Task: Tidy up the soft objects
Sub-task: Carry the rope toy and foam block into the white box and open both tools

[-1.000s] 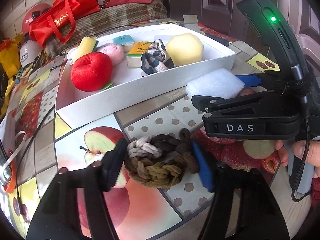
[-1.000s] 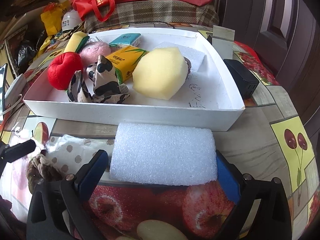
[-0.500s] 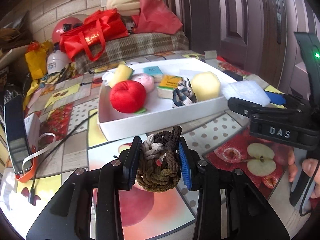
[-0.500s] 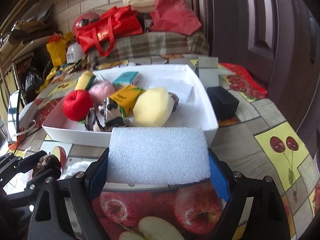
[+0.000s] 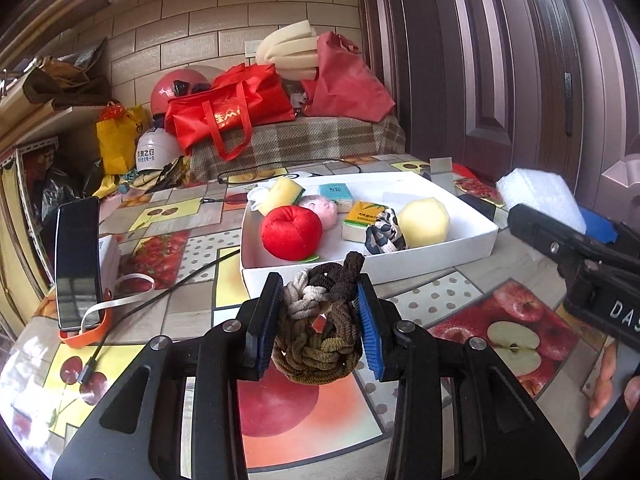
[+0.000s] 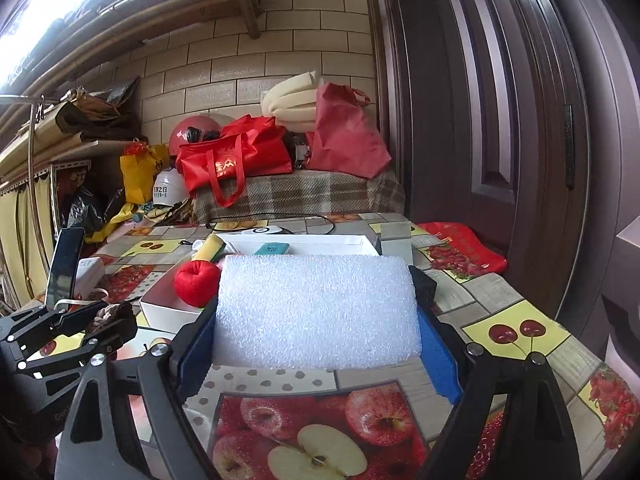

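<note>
My left gripper [image 5: 318, 324] is shut on a bundle of brown and beige hair ties [image 5: 320, 332] and holds it above the table, in front of the white tray [image 5: 440, 250]. My right gripper [image 6: 316, 344] is shut on a white foam block [image 6: 316, 312], lifted above the table; the block hides much of the tray [image 6: 160, 306]. The tray holds a red plush apple [image 5: 291, 232], a yellow sponge [image 5: 425, 222], a patterned scrunchie [image 5: 384, 234], tissue packs and a pink plush. The right gripper shows at the right of the left wrist view [image 5: 560, 236].
A phone [image 5: 78, 264] stands on an orange holder at the left, with cables [image 5: 180, 284] across the fruit-print tablecloth. A black box [image 5: 476, 206] lies right of the tray. Red bags [image 5: 228, 114] and helmets sit behind the table. A dark door is on the right.
Both grippers closed on their objects and rose from the table, lifting the hair tie bundle and the foam block; the views now look out over the tray.
</note>
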`<state>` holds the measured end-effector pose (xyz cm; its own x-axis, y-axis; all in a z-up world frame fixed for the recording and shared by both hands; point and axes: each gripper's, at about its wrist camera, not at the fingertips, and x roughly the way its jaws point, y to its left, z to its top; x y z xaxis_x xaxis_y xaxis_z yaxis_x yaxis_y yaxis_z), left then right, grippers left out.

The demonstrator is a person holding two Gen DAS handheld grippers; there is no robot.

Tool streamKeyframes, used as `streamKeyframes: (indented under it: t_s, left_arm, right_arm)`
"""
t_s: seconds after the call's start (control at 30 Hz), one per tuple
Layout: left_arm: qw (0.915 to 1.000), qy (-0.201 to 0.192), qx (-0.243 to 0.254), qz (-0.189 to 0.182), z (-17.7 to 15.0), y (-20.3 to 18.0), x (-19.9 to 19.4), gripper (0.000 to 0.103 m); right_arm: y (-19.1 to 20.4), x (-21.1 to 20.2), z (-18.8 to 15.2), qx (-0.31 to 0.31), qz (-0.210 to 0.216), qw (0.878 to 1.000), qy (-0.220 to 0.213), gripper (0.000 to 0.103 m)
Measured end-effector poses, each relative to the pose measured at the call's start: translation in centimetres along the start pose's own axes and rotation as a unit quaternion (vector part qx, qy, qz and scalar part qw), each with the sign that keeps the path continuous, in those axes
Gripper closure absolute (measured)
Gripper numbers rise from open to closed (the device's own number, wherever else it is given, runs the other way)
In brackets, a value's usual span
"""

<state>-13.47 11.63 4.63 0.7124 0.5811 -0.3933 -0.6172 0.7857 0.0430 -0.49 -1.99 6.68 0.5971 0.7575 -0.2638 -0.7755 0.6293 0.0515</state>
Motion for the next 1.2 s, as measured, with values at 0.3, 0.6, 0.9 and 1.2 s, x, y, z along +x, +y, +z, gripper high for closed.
streamKeyframes:
  t_s: [0.3, 0.6, 0.9, 1.2]
  left_arm:
    - [0.9994, 0.001, -0.034, 0.005, 0.1, -0.4, 0.3, 0.067]
    - [0.9987, -0.041, -0.027, 0.015, 1.1, 0.3, 1.4, 0.067]
    - [0.9962, -0.046, -0.053, 0.051, 2.5, 2.6, 4.2, 0.067]
    - [0.9958, -0.05, -0.049, 0.06, 3.4, 3.1, 6.2, 0.066]
  right_arm:
    - [4.5, -1.7, -0.8, -0.029, 0.042, 0.999, -0.013, 0.015]
    - [0.9, 1.3, -0.6, -0.034, -0.03, 0.999, 0.001, 0.014]
    - [-2.9, 3.6, 0.3, -0.03, -0.073, 0.997, 0.001, 0.014]
    - [-1.3, 5.6, 1.0, -0.057, -0.071, 0.996, -0.005, 0.014]
